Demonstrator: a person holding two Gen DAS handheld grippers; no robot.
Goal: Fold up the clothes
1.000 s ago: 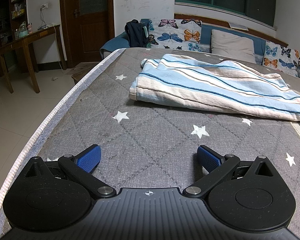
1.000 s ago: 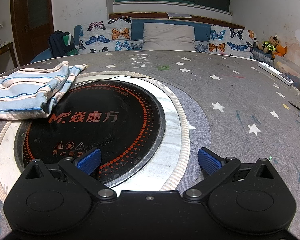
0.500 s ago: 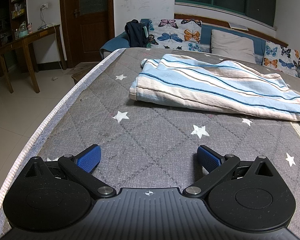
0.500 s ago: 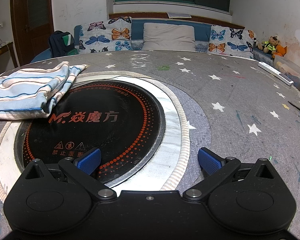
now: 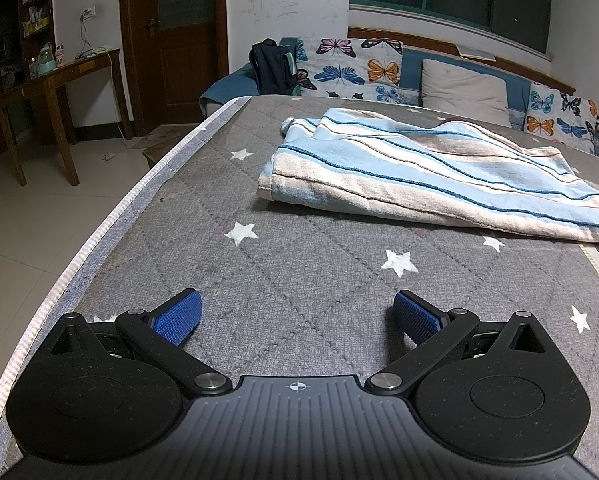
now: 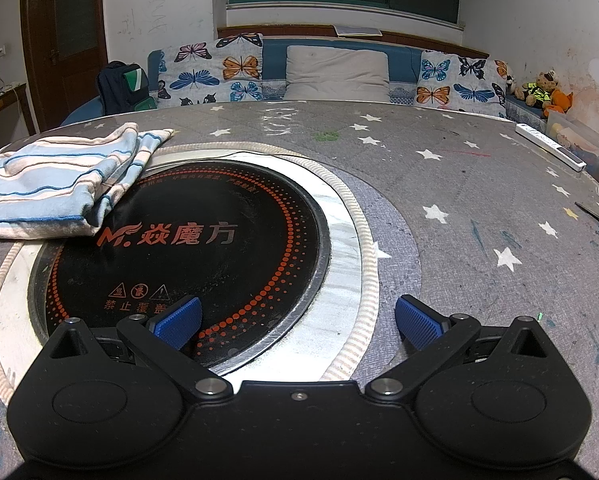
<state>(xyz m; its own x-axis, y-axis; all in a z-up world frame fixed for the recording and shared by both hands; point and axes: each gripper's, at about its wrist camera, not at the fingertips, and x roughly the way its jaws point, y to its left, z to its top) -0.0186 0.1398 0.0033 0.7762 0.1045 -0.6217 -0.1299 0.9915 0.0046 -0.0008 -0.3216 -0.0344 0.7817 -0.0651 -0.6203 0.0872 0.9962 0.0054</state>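
A blue-and-white striped garment lies folded flat on the grey star-patterned table cover, ahead and to the right of my left gripper. The left gripper is open and empty, low over the cover, well short of the garment. In the right wrist view the same garment lies at the far left, its edge overlapping the round black induction plate. My right gripper is open and empty, over the plate's near rim.
The table's left edge drops to a tiled floor with a wooden desk. A white remote lies at the far right. A sofa with butterfly cushions and a dark backpack stand behind the table.
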